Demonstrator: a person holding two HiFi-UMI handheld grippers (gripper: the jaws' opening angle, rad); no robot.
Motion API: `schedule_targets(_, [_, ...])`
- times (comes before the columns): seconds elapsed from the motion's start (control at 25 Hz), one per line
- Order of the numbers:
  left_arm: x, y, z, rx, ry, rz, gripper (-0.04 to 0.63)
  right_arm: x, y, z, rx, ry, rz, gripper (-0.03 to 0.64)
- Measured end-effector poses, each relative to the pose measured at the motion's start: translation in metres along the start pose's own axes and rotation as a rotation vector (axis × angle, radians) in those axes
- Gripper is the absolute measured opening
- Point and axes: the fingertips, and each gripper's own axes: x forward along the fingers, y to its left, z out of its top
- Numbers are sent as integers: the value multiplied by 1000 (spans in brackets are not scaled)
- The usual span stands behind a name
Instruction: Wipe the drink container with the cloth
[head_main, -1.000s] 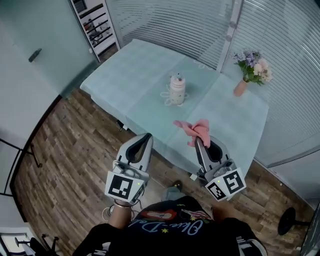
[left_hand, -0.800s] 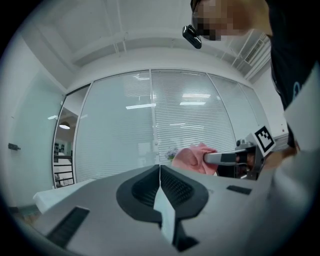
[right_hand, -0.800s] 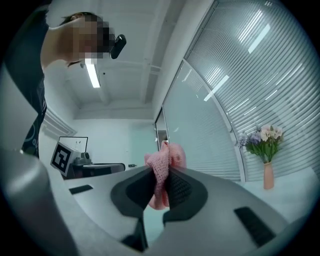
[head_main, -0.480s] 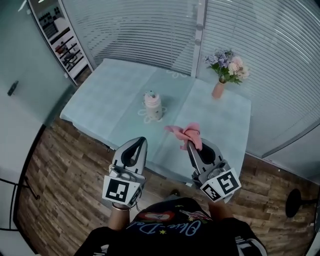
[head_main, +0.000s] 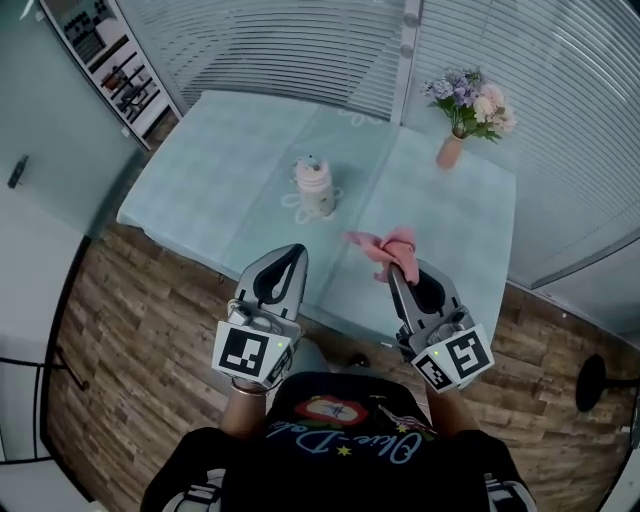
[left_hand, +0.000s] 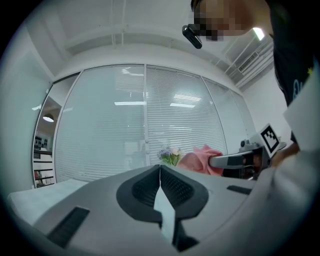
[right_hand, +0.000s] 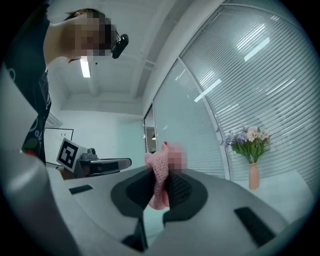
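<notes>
The drink container (head_main: 314, 187) stands upright on the worktop (head_main: 220, 165), ahead and left of the right tongs (head_main: 396, 278), which are clamped on the pink cloth (head_main: 385, 248); the left tongs (head_main: 298, 252), closed and empty, sit nearer it.

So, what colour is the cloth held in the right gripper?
Pink. The cloth, pinched in the right gripper, shows best in the head view.

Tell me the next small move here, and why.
Probably carry the right claw forward to the drink container: it is shut on the pink cloth, while the container stands on the table ahead, apart from both claws. The left claw is shut and empty.
</notes>
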Motion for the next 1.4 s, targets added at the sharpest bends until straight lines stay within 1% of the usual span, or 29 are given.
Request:
schedule_targets(0.12, [18, 17, 0, 6, -4, -42, 5, 14, -2, -1, -7, 2, -39, 34])
schedule_targets(0.28, [45, 36, 0, 9, -25, -138, 5, 37, -6, -8, -7, 10, -117, 34])
schedule_targets(0.4, [58, 58, 0, 18, -26, -171, 5, 61, -6, -12, -7, 14, -144, 34])
schedule_targets(0.52, [70, 75, -6, 18, -11, -218, 5, 81, -7, -19, -1, 27, -189, 34])
schedule_targets(0.84, [86, 129, -21, -2, -5, -282, 5, 137, 0, -42, -18, 86, -265, 34])
schedule_targets(1.08, [96, 158, -33, -17, -8, -337, 5, 165, -2, -60, -23, 112, -331, 34])
schedule_targets(1.4, [108, 187, -46, 3, 0, -420, 5, 192, -13, -84, 0, 107, -433, 34])
